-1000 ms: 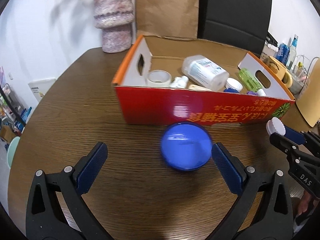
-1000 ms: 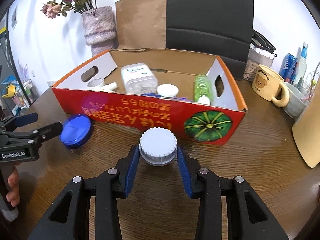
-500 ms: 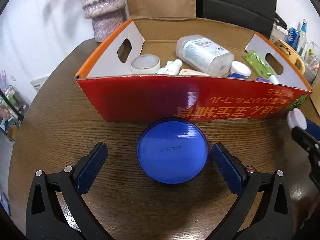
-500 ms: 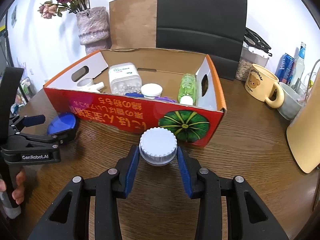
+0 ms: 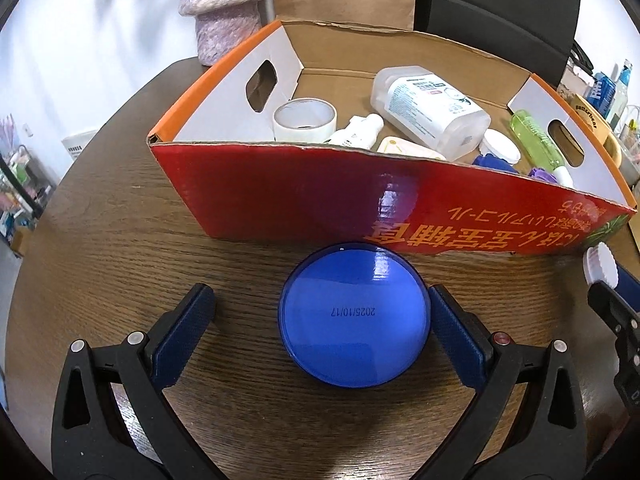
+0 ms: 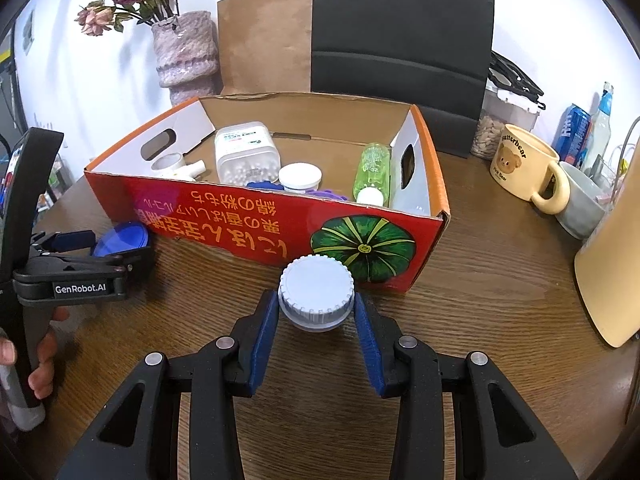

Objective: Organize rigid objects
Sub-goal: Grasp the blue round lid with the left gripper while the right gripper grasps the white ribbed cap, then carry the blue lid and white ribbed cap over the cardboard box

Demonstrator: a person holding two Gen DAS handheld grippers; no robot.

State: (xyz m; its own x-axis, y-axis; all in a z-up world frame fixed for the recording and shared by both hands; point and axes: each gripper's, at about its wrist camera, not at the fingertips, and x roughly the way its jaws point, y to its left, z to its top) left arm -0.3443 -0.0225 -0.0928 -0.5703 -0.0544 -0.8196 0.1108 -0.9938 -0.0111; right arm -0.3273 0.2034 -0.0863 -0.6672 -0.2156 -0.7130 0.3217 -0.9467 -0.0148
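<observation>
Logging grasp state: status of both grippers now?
Left gripper: open, straddling the blue round tin.
Right gripper: closed on the white ribbed jar.

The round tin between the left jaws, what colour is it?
Blue. The round tin shows best in the left wrist view.

Both claws black, blue ribbed pads, silver screws; left marked "GenRobot.AI".

The left wrist view looks forward and down along its tool, close over the brown wooden tabletop, facing the red cardboard box. The right wrist view, along its tool, faces that box from farther right; both share it.
</observation>
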